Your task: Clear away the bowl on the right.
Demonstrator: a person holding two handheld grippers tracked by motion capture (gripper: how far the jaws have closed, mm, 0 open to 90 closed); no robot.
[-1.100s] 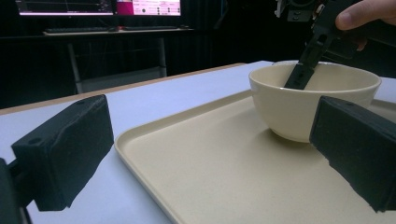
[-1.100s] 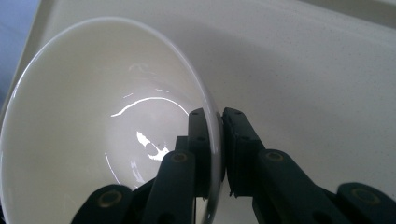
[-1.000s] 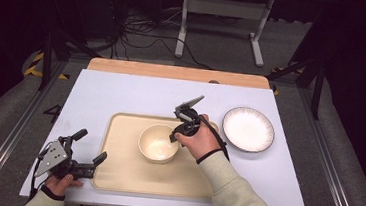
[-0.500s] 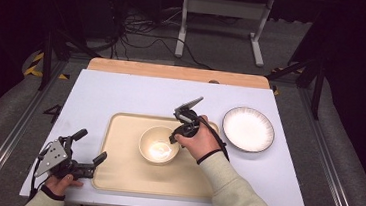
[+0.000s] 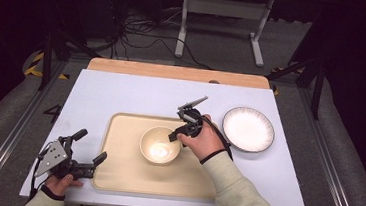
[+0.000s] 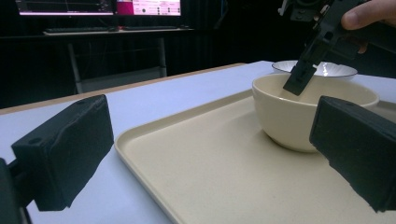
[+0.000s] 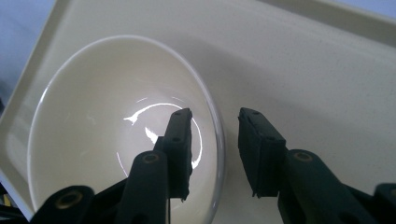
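Cream round ceramic bowl sits upright near the middle of the beige rectangular plastic tray, which lies on the white table. I read the placing step as basically done: the bowl rests flat on the tray floor, not tilted.

My right gripper is at the bowl's rim on the side toward the white round plate with dark rim. Its fingers have just been opening; in the right gripper view they straddle the rim, one finger inside the bowl, the other outside over the tray, with a visible gap to the wall on both sides. So a narrow spread, pads no longer pressing, nothing held. In the left gripper view I see the inner finger hanging down into the bowl.

My left gripper idles at the tray's near-left corner, fingers spread wide, nothing between them, one over the table, the other over the tray edge.

Plate stays off the tray, to the right of it, apart from the bowl and untouched.

Left to do, my guess: lift the right gripper clear of the rim without nudging the bowl; then likely the plate, though I can't tell where it goes.
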